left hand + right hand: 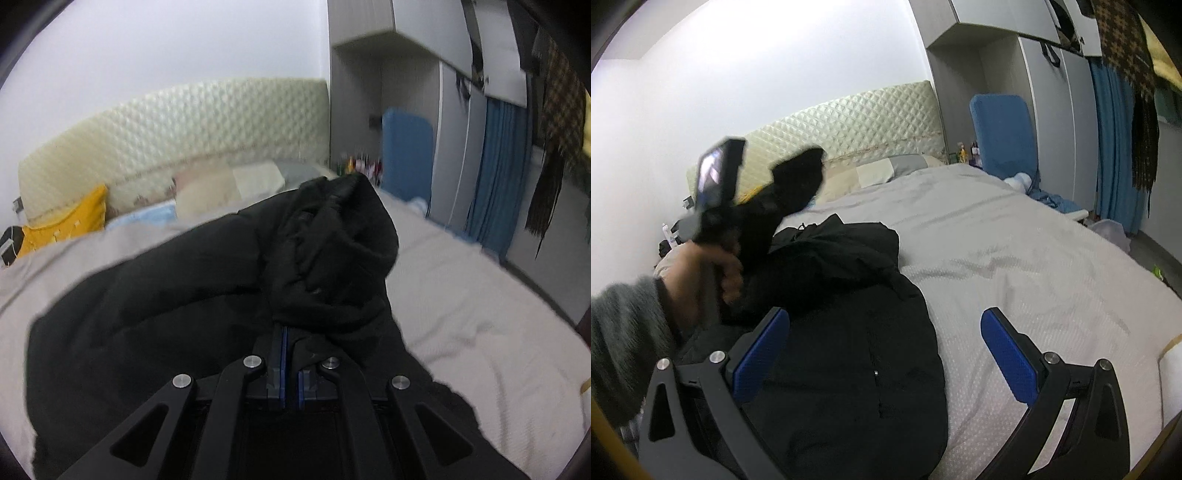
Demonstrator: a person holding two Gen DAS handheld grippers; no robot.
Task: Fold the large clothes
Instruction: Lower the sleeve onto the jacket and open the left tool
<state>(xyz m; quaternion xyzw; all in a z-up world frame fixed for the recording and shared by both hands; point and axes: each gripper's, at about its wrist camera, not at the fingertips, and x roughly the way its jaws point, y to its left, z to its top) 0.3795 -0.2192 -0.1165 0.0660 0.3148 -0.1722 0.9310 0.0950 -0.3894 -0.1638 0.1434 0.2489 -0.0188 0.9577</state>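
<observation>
White wall [775, 74], quilted cream headboard [849, 122], blue curtain [1115, 147].

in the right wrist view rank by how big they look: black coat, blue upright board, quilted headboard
1. black coat, though it lies nearest the camera
2. quilted headboard
3. blue upright board

One black coat [849, 332] is lying on one bed [1015, 258], spreading under and ahead of the right tool [884, 345], while one bunched part of it is sitting pinched in the left tool [290, 332], making two tools in all, each showing two blue pads. Beyond the tools, one quilted headboard [177, 136] is standing, with one yellow cushion [70, 221] lying off to the left tool's left. One blue upright board [1003, 136] and one blue curtain [1115, 147] are showing to the right tool's right, and one hand [701, 273] is gripping the left tool's handle.
</observation>
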